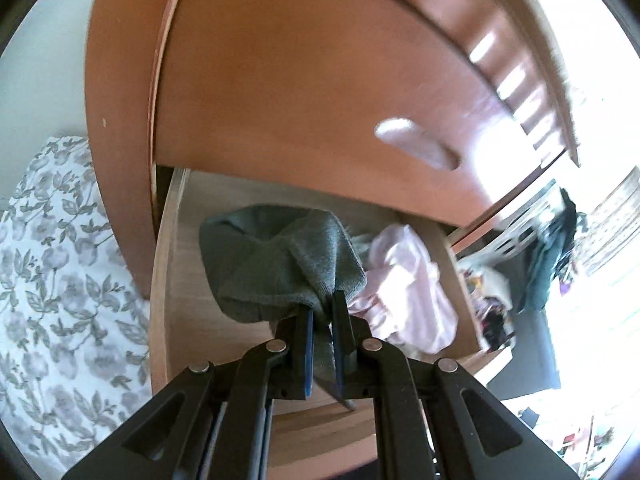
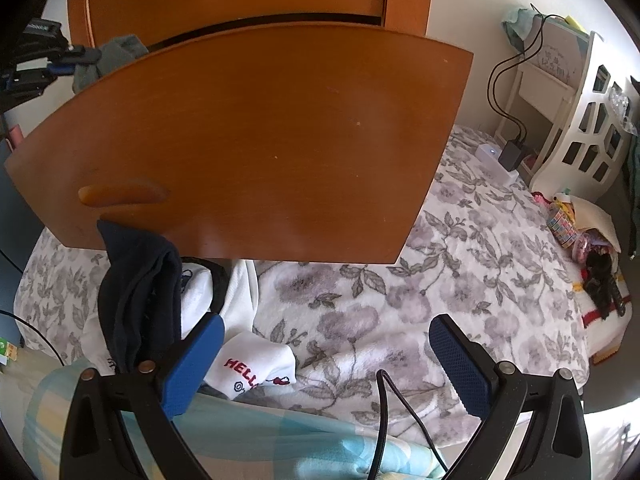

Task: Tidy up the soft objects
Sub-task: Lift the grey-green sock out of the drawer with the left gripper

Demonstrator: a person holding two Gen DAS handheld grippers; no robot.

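Note:
A grey knitted sock hangs from my left gripper, which is shut on its edge, just above the open wooden drawer. In the drawer lies a pale pink garment, right of the sock. In the right wrist view, the left gripper and the grey sock show at the upper left, behind the drawer front. My right gripper stands open over the bed with nothing between its fingers. A white sock with red lettering lies by its left finger, beside a dark navy sock.
A floral bedspread covers the bed below the dresser. A light blue checked blanket and a black cable lie near my right gripper. A laundry basket stands right of the drawer. A white headboard and toys are at the right.

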